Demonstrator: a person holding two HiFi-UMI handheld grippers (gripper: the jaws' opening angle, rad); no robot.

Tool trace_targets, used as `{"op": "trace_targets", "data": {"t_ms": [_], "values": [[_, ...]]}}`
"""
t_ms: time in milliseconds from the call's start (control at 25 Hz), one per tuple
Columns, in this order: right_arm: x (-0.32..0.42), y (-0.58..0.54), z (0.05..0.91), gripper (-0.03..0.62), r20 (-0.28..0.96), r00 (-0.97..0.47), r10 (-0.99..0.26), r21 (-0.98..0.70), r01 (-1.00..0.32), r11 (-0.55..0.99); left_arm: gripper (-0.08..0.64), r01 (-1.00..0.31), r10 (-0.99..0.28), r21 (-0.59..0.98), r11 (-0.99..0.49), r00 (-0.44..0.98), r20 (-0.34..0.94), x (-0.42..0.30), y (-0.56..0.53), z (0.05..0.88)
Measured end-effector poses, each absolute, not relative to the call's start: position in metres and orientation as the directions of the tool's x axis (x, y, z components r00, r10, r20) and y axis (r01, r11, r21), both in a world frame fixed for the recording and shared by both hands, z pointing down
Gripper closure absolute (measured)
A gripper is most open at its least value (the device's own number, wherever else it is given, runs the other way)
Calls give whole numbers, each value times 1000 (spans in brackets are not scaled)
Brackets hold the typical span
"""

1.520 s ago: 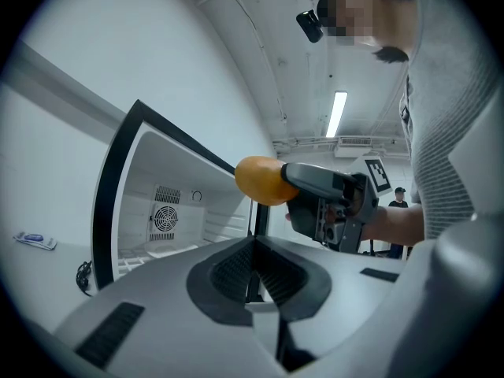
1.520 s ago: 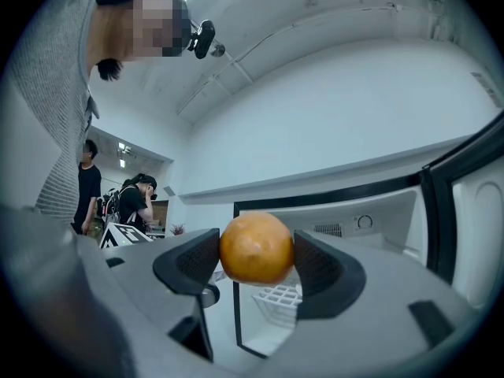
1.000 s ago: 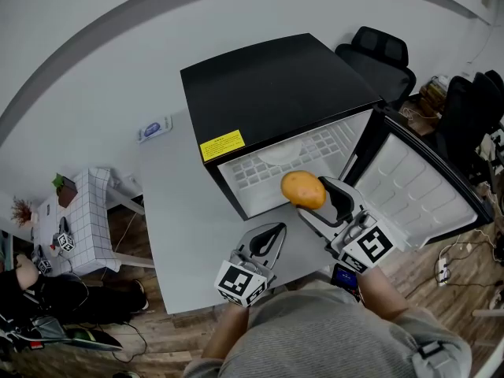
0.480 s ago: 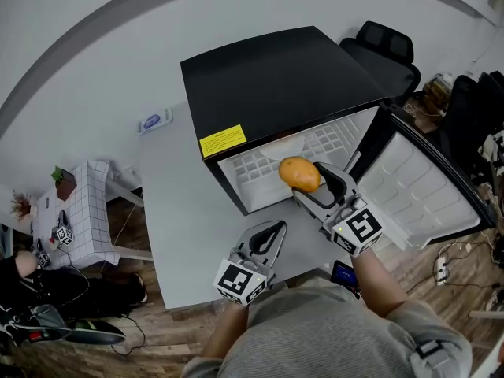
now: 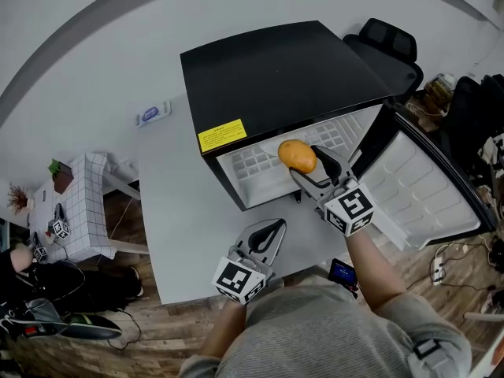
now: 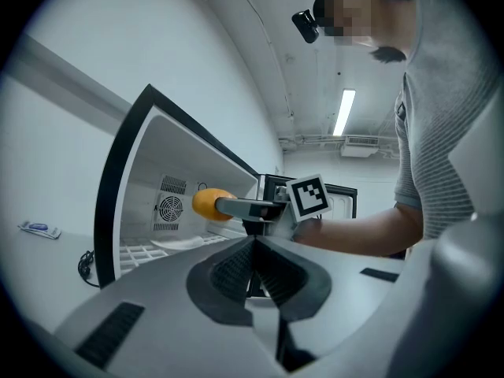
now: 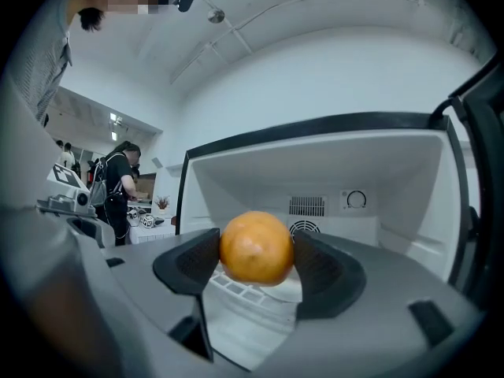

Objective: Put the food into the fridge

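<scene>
A black mini fridge [image 5: 276,77] stands on a grey table [image 5: 177,211] with its door [image 5: 429,191] swung open to the right. My right gripper [image 5: 303,160] is shut on an orange [image 5: 298,155], held at the fridge's opening just above the white wire shelf [image 5: 256,176]. In the right gripper view the orange [image 7: 257,248] sits between both pads, with the white fridge interior [image 7: 331,172] straight ahead. My left gripper [image 5: 268,233] rests low over the table's near edge, shut and empty; its jaws [image 6: 253,262] meet.
A white plate [image 6: 185,242] lies on the fridge shelf. A small blue-and-white packet [image 5: 153,115] lies on the table left of the fridge. Black office chairs [image 5: 390,50] stand behind the fridge. A small tiled side table [image 5: 75,215] and a person are at far left.
My right gripper has carried the orange up and forward, from in front of the fridge to over its shelf. The left gripper has stayed put.
</scene>
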State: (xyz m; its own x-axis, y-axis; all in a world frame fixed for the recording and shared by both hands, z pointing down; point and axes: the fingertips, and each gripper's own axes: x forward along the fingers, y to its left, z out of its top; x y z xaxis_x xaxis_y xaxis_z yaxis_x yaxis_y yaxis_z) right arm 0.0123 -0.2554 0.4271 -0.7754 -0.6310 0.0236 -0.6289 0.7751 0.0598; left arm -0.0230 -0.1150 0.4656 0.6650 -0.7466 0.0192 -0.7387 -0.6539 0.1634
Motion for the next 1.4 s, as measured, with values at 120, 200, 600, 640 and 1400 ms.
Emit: {"op": "trace_targets", "data": {"t_ms": [120,200,600,640,1400], "values": [[9,-267,435,288,46,-770,-636,72,-632,771,549,-741,-748,164,-652,663,22,-23,-115,467],[6,-274,440,288,62,-768,-637,77,-633,771,549,-742,-749,163,-651,662,25,-24,-115,468],[-4,-312,474,288,158,-736,-659,89,-654,751,549,-756,-762,165,-633,646,35,-31,-114,469],[-4,-315,476,288,165,-732,-661,87,-657,749,549,-757,-764,166,-631,645,37,-32,-114,469],[-24,-363,516,288,288,-677,-677,114,-678,726,549,-773,-777,172,-611,627,58,-40,-113,477]]}}
